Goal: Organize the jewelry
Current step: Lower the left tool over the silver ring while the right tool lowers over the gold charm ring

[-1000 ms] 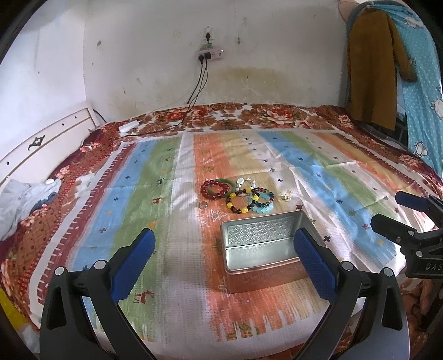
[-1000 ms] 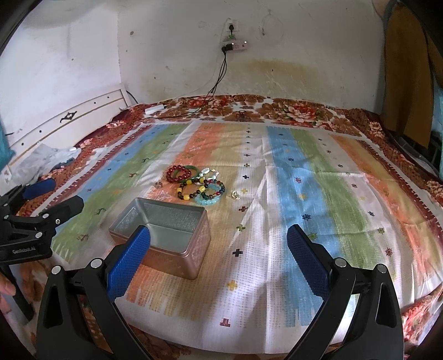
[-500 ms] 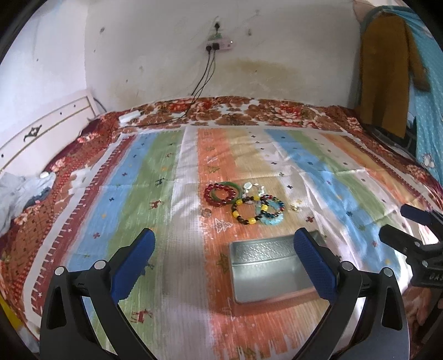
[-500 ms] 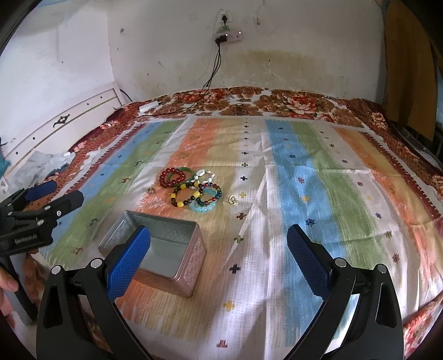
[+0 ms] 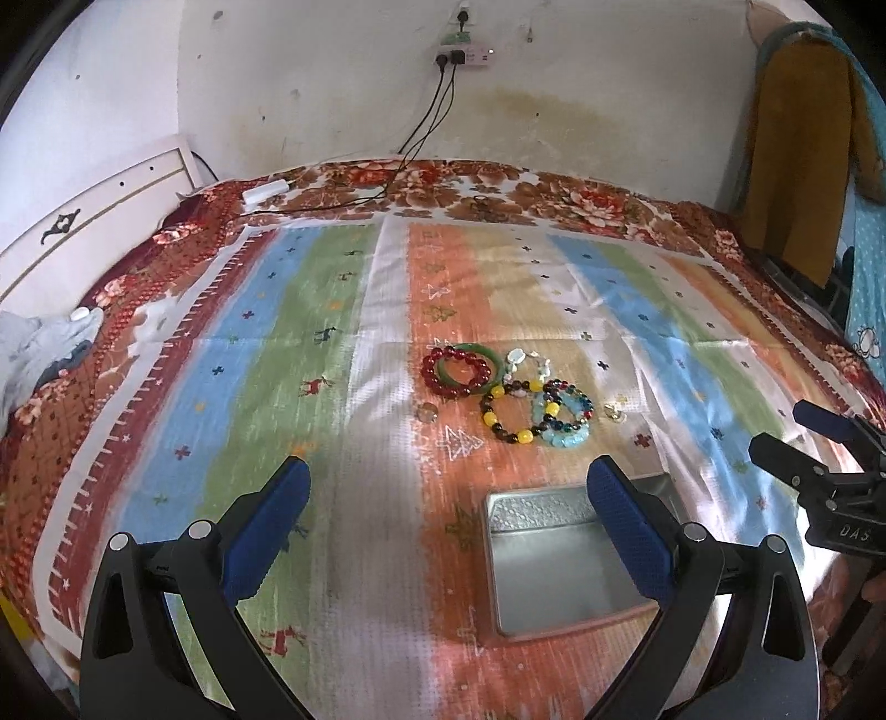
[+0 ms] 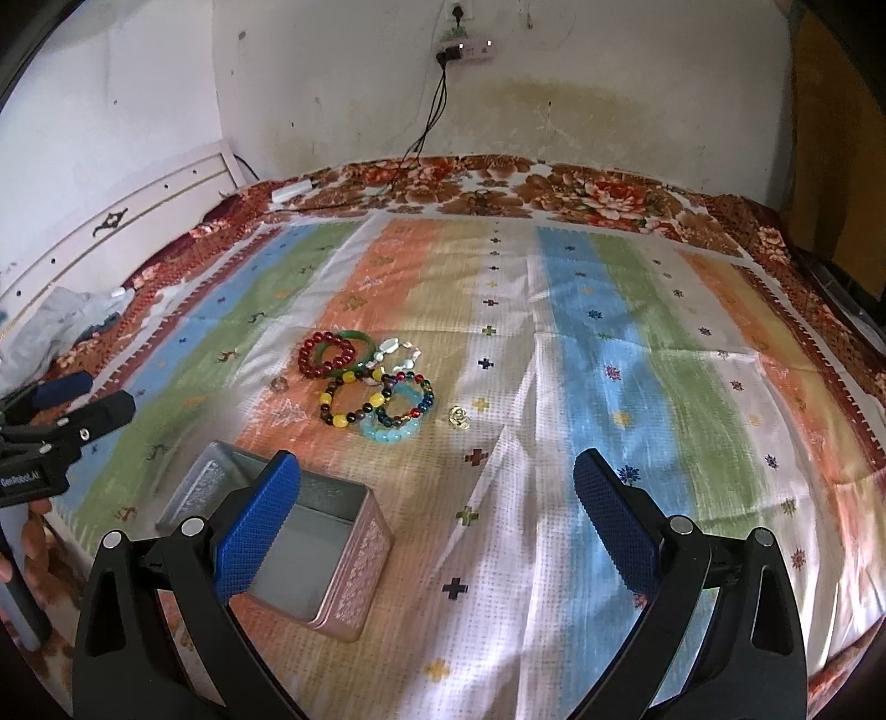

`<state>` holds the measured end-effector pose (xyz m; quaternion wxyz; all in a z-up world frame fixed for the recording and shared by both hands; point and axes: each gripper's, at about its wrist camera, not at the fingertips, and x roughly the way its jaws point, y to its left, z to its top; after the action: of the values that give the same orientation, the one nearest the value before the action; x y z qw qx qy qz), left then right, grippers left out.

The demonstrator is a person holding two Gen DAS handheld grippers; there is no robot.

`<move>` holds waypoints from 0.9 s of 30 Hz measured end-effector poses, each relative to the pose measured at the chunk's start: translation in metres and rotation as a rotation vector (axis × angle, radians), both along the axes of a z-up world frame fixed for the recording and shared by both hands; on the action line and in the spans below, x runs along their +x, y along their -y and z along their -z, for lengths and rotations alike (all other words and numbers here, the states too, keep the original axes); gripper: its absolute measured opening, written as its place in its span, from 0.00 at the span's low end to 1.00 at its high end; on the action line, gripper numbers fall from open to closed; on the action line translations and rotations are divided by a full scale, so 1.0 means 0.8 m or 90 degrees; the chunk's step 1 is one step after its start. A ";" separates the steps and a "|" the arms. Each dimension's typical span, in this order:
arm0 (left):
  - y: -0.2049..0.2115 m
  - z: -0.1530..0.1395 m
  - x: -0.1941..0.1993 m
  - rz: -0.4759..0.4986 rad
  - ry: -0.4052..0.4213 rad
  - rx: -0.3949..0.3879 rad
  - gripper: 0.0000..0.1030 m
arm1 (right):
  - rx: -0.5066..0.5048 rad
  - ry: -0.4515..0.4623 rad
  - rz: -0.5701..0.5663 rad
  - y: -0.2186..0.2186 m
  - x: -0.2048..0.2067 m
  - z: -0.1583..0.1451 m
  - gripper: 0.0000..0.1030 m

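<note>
A cluster of bead bracelets (image 5: 506, 387) (image 6: 368, 390) lies mid-bed on the striped cloth: a red bead one over a green bangle (image 5: 462, 368), a yellow and dark one (image 5: 506, 418), a pale blue one (image 5: 562, 429). One small ring (image 5: 426, 411) lies left of them and a gold flower ring (image 6: 459, 416) lies to their right. An open metal tin (image 5: 559, 554) (image 6: 288, 531) sits nearer, with nothing in it. My left gripper (image 5: 443, 515) hovers open above the cloth, short of the bracelets. My right gripper (image 6: 437, 504) is open too, right of the tin.
The striped cloth (image 6: 637, 387) covers a floral bedspread; a white headboard (image 5: 83, 221) runs along the left. Cables drop from a wall socket (image 5: 462, 52) to a white adapter (image 5: 266, 191) on the bed. Clothes hang at the right (image 5: 792, 138). A hand (image 6: 30, 534) holds the left gripper's handle.
Both grippers have risen and tilted down over the bed and moved forward, so the tin and bracelets sit lower and closer in view. Both stay open and nothing has been touched.
</note>
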<state>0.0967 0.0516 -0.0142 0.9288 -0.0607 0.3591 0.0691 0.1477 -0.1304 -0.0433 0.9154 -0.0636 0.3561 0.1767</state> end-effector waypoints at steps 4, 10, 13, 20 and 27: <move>0.000 0.004 0.017 0.008 -0.014 0.014 0.95 | -0.003 -0.025 0.004 0.000 0.017 0.006 0.98; -0.004 0.013 0.046 0.016 -0.048 0.016 0.95 | -0.005 -0.053 0.009 0.002 0.034 0.012 0.98; -0.011 0.016 0.059 0.014 -0.065 0.003 0.95 | -0.001 -0.069 0.010 0.002 0.046 0.015 0.98; -0.017 0.026 0.083 0.017 -0.094 -0.004 0.95 | 0.013 -0.118 0.013 0.002 0.076 0.027 0.98; -0.024 0.037 0.106 0.011 -0.121 -0.005 0.95 | -0.008 -0.147 0.026 -0.003 0.102 0.041 0.98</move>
<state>0.1814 0.0705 -0.0435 0.8907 -0.0546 0.4465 0.0653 0.2290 -0.1276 -0.0761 0.8713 -0.0414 0.4615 0.1618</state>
